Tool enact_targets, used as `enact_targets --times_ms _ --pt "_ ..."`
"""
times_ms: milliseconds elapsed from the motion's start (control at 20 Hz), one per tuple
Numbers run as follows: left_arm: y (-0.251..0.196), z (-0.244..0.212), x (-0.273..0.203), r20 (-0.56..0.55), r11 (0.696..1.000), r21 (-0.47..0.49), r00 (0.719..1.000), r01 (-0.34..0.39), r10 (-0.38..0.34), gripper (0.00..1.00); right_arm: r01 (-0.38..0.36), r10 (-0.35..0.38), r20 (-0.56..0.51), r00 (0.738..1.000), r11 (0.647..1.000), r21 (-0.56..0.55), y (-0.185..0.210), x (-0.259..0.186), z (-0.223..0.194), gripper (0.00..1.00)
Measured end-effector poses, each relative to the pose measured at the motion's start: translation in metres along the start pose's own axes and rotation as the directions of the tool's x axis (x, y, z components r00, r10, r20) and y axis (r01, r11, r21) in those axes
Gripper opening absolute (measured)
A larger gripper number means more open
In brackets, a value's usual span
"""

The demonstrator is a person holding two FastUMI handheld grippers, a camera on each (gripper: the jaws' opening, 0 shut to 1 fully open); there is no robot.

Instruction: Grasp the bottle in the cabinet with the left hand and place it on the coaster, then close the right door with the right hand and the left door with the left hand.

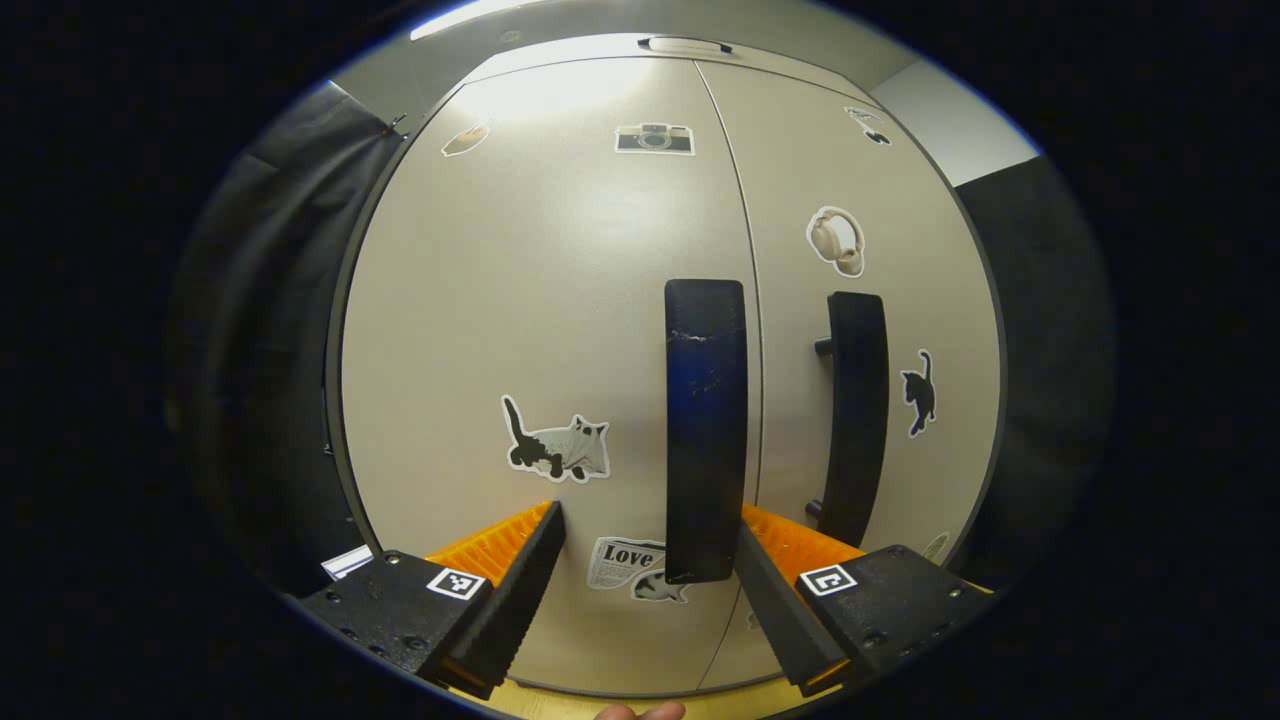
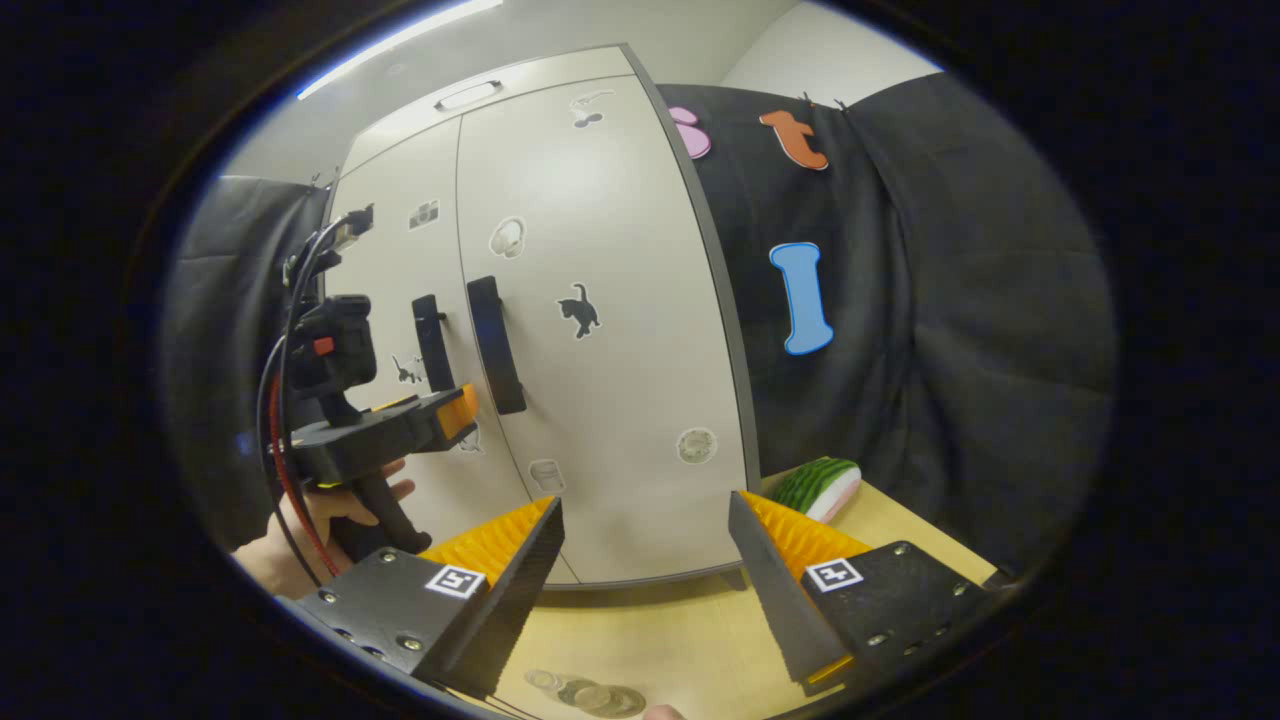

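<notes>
Both tongs gape: left tongs face my cabinet's left door handle, right tongs hang back. Doors look closed; bottle unseen, so start or finish.

Black cloth wall draped behind and beside a pale wooden table, plain white wall above the drape, a strip of ceiling light glowing overhead

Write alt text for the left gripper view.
The open left gripper faces a closed two-door cabinet, its fingers straddling the lower end of the left door's black handle. The right door's handle stands beside it, and stickers, among them a camera sticker, dot both doors.
</notes>
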State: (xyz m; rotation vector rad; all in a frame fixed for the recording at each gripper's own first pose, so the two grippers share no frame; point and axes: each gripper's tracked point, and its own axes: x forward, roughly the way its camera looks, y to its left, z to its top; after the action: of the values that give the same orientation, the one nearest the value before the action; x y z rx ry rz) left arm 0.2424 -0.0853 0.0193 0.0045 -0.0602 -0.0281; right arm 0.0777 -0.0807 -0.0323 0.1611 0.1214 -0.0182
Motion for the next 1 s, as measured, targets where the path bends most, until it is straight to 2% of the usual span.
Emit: enact_targets --times_ms 100,300,350,500,550,600,650,750,1000 --pt "-0.001 -0.001 0.000 0.002 1.000 0.004 1.000 -0.006 0.006 0.98 0.002 -0.002 0.000 1.000 1.000 0.002 -0.002 -0.002 0.000 0.97" --pt "-0.001 -0.003 -0.008 -0.034 1.000 -0.015 0.999 0.008 -0.008 0.98 -0.002 0.002 0.006 1.000 1.000 0.004 -0.004 -0.011 0.004 0.97" --pt "-0.002 -0.001 -0.015 -0.034 1.000 -0.023 0.999 0.014 -0.015 0.99 -0.002 0.002 0.014 1.000 1.000 0.002 -0.005 -0.014 0.008 1.00" --pt "0.000 0.013 -0.046 -0.016 0.999 -0.022 1.000 0.023 -0.023 0.99 -0.020 0.021 0.042 0.999 1.000 -0.007 0.000 -0.021 0.023 1.00" --pt "0.002 0.018 -0.058 -0.012 1.000 -0.014 1.000 0.024 -0.024 0.99 -0.027 0.028 0.049 0.998 1.000 -0.012 0.002 -0.024 0.027 0.97" --pt "0.003 0.022 -0.072 -0.012 1.000 -0.008 0.999 0.030 -0.030 0.99 -0.036 0.037 0.055 0.998 0.999 -0.015 0.004 -0.025 0.031 1.00" --pt "0.005 0.025 -0.086 -0.012 0.999 -0.010 0.999 0.035 -0.035 0.99 -0.043 0.044 0.062 0.997 0.999 -0.016 0.008 -0.027 0.035 0.97" --pt "0.012 0.031 -0.113 -0.015 0.999 -0.021 0.999 0.042 -0.042 0.99 -0.056 0.057 0.075 0.996 0.998 -0.022 0.016 -0.029 0.041 1.00" --pt "0.044 0.031 -0.171 -0.040 1.000 -0.028 0.999 -0.008 0.007 0.99 -0.071 0.077 0.090 0.993 0.995 -0.064 0.040 -0.036 0.047 1.00"
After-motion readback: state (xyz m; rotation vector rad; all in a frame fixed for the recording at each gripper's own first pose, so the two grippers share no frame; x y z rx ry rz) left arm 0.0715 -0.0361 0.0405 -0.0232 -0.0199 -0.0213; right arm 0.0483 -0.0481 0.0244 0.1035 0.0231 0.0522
